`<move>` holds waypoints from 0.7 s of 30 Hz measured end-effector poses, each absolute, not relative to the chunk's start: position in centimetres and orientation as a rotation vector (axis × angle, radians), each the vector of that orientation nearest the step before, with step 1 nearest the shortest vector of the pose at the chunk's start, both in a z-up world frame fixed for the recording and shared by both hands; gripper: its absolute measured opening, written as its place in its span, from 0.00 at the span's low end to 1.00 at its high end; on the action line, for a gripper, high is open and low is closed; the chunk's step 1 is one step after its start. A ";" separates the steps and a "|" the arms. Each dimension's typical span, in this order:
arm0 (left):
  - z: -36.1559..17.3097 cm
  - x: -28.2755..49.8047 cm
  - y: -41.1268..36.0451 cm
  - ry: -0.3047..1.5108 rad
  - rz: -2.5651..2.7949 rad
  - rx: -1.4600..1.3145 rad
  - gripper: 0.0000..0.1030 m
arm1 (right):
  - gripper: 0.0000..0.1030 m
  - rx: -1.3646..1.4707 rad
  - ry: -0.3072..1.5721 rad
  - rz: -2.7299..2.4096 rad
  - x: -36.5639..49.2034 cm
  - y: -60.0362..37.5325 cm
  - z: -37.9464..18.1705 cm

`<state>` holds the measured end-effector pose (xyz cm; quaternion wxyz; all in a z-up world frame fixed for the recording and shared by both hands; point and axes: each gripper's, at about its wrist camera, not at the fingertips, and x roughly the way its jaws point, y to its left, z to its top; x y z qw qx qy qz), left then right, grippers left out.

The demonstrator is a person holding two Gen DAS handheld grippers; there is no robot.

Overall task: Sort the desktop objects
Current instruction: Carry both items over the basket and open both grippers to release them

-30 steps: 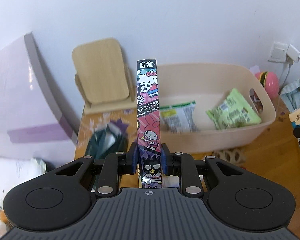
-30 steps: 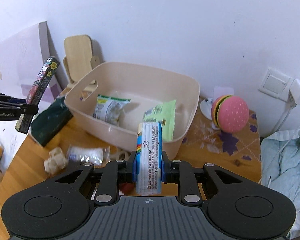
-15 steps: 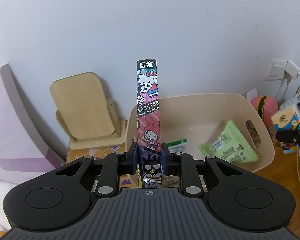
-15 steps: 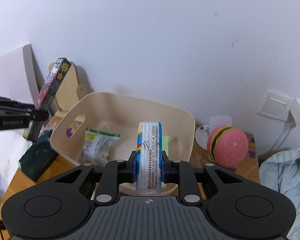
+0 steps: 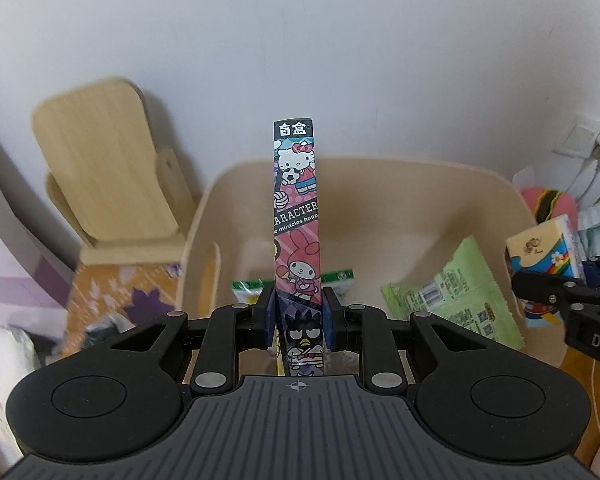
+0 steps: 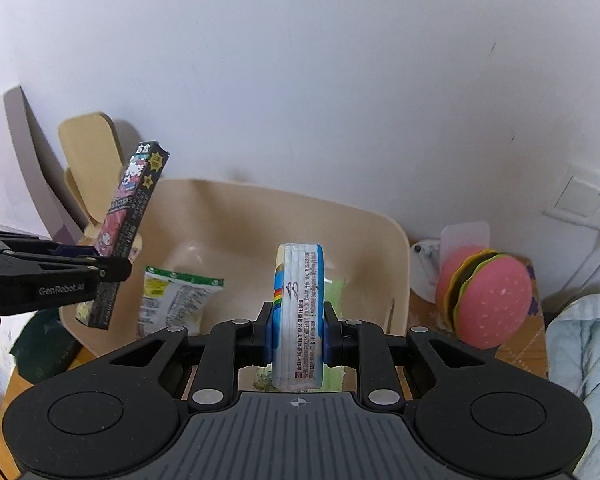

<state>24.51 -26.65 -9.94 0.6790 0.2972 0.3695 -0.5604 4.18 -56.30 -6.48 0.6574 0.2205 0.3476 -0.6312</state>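
Note:
My left gripper is shut on a long Hello Kitty blind box, held upright over the left end of a beige plastic bin. It also shows in the right wrist view. My right gripper is shut on a blue and white tissue pack, held over the bin's near right part. The tissue pack also shows in the left wrist view. In the bin lie a green snack bag and a white and green snack bag.
A wooden stand leans at the wall left of the bin. A pink burger toy and a white item sit right of it, below a wall socket. Pale blue cloth lies far right. A dark green object lies at left.
Both grippers have risen and moved toward the bin, each keeping its object. The bin now sits closer and lower in both views.

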 end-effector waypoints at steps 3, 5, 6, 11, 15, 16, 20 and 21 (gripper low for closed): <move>-11.5 24.3 -27.5 0.845 -1.262 0.717 0.22 | 0.20 0.529 0.818 -1.427 4.2 -57.4 -7.7; -12.4 24.2 -27.6 0.850 -1.261 0.744 0.22 | 0.20 0.532 0.843 -1.425 4.3 -57.9 -8.5; -12.8 24.2 -27.6 0.853 -1.260 0.754 0.22 | 0.20 0.531 0.857 -1.423 4.4 -58.1 -8.9; -14.6 24.2 -28.0 0.884 -1.265 0.803 0.22 | 0.20 0.540 0.919 -1.421 4.9 -58.9 -10.6; -15.1 24.1 -27.8 0.885 -1.261 0.806 0.28 | 0.35 0.548 0.967 -1.422 5.2 -59.4 -11.8; -15.1 24.1 -27.8 0.888 -1.265 0.815 0.38 | 0.37 0.544 0.969 -1.422 5.2 -59.3 -11.9; -14.5 24.3 -27.4 0.858 -1.276 0.806 0.61 | 0.59 0.513 0.973 -1.428 5.5 -58.6 -11.4; -14.2 24.4 -27.2 0.855 -1.279 0.794 0.63 | 0.62 0.502 0.968 -1.430 5.5 -58.4 -11.2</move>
